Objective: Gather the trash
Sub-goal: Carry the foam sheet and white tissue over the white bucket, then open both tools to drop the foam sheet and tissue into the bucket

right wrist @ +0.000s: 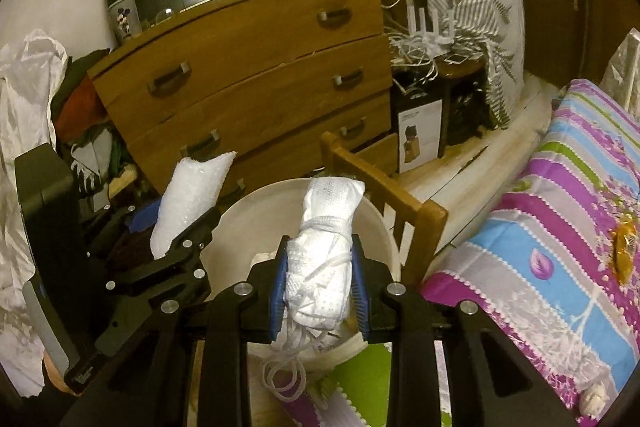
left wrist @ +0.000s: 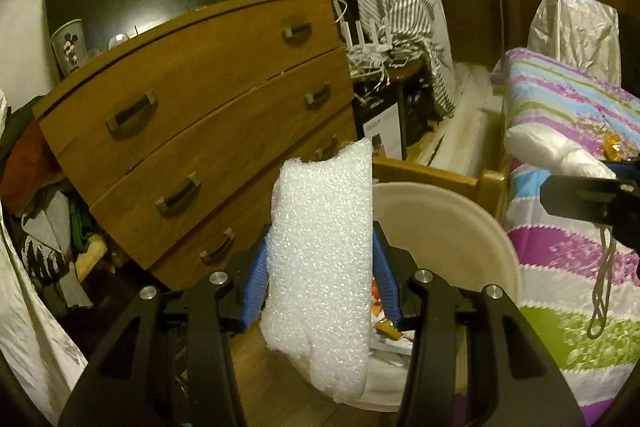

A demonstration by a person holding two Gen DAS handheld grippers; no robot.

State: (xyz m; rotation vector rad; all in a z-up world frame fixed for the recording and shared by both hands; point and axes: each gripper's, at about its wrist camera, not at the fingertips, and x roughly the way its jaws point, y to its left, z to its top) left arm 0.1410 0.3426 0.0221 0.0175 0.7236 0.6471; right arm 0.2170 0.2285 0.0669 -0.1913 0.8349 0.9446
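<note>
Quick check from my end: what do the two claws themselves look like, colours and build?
Both match. The left claw and right claw have matte black angular link arms joined by round silver bolt heads, with ribbed blue pads lining the inner faces of the fingers. From the right wrist view, the left claw's black body shows small whitish lettering near its base. No cables or sleeves visible.

The foam [left wrist: 320,267] covers most of the bin [left wrist: 448,223] in the left view, and its lower end blocks the bin's contents. The right gripper [left wrist: 592,195] is cut off by the frame edge there. In the right view the bundle [right wrist: 320,259] hides the bin's inside, its cords [right wrist: 284,379] trailing behind the fingers [right wrist: 278,295]. The cup's [right wrist: 125,17] print is too small to read.
</note>
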